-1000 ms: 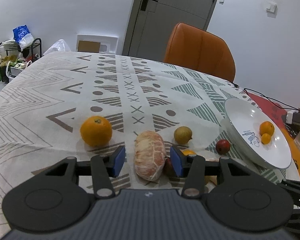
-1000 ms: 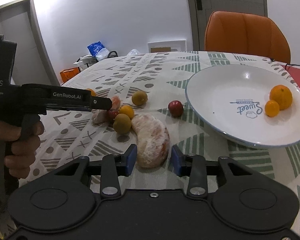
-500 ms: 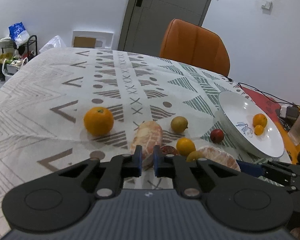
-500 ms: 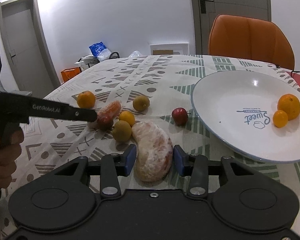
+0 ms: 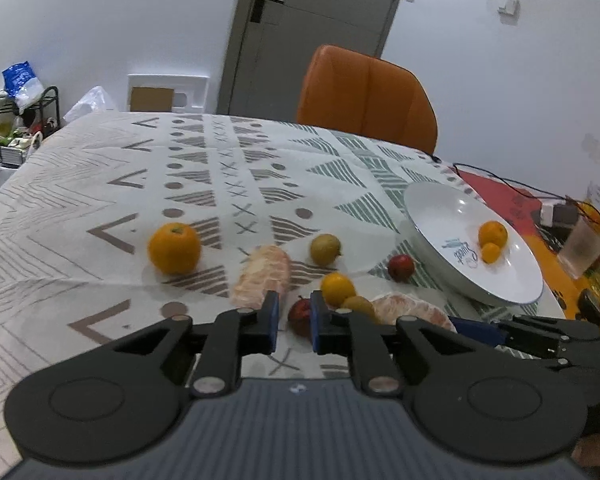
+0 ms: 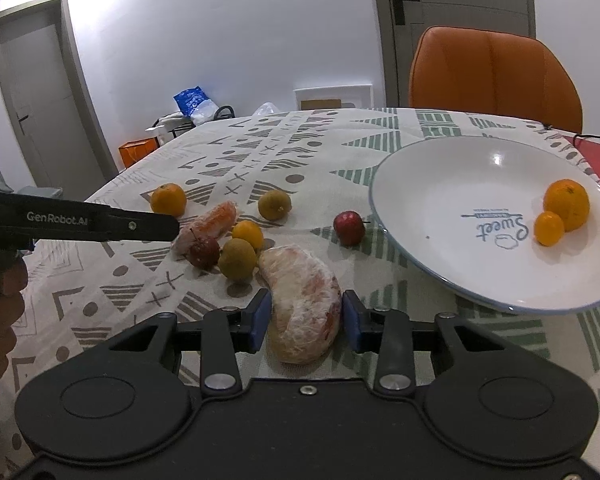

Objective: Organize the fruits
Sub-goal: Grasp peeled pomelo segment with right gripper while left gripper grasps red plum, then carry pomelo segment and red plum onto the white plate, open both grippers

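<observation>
Right hand-held gripper (image 6: 304,322) is spread wide around a peeled pomelo segment (image 6: 304,306) lying on the table (image 6: 323,140) — pads not touching it. Left hand-held gripper (image 5: 293,322) is narrowly parted, empty, above a small red fruit (image 5: 300,313) (second segment (image 5: 263,276) just beside). White plate (image 6: 427,184) holds two oranges (image 6: 566,205).

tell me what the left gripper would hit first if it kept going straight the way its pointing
Most likely the small dark red fruit, which sits right ahead of the narrow gap of the left gripper. The peeled pomelo segment lies just left of that line. Depth is hard to judge in this fisheye view.
</observation>
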### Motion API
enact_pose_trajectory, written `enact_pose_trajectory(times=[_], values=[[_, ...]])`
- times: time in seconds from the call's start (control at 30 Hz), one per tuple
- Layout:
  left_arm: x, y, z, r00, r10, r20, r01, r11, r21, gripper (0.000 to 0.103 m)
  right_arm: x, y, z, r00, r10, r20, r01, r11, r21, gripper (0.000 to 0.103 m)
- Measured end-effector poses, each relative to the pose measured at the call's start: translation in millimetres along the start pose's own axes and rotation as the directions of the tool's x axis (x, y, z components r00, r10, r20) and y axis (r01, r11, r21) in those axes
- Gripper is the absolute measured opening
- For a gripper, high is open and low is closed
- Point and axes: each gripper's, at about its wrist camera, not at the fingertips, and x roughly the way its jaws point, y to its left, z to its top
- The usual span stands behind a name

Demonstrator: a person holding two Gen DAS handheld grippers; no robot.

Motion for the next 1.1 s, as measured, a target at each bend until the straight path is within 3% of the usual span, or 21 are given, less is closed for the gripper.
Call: enact_pose_trajectory(times=[0.3, 0.6, 0.7, 0.77, 0.83, 1.1], values=[[15.4, -10.0, -6.9, 1.0, 0.008, -0.026, -0.008, 1.0, 0.023, 0.033, -13.5, -10.7, -7.4, 1.0, -0.026, -0.002, 0.026, 1.0, 0.018, 0.036], [26.8, -9.6, -10.7, 0.999, 0.035, -0.026, -0.035, 0.999, 0.015, 0.032, -14.3, -12.9, -8.0, 0.999, -0.035, 0.001, 0.035, 0.999, 0.016, 0.043], [26.9, -8.6, -10.0, 0.998, 0.051, -0.025, -0.05, 0.999, 0.013, 0.023, -9.8, -10.7, -6.1, 0.999, -0.039, 0.003, 0.039, 0.999, 0.008, 0.046], [25.2, -7.7, -9.2, 0.999, 0.047, -0.027, -0.046, 0.999, 0.008, 0.022, -6.1, -9.1, -4.2, 0.999, -0.034, 0.006, 0.034, 0.999, 0.0, 0.046], [20.7, -7.7, -8.3, 0.999, 0.043, -0.016, -0.043, 0.999, 0.008, 0.022, -3.3, -7.0, -3.5, 0.999, -0.047, 0.005, 0.047, 0.999, -0.015, 0.037], [5.0, -17.4, 0.2, 0.999, 0.032, 0.029, -0.033, 0.999, 0.025, 0.022, -18.3, -10.8, 1.9, 0.998, -0.038, 0.047, 0.038, 0.999, 0.004, 0.036]])
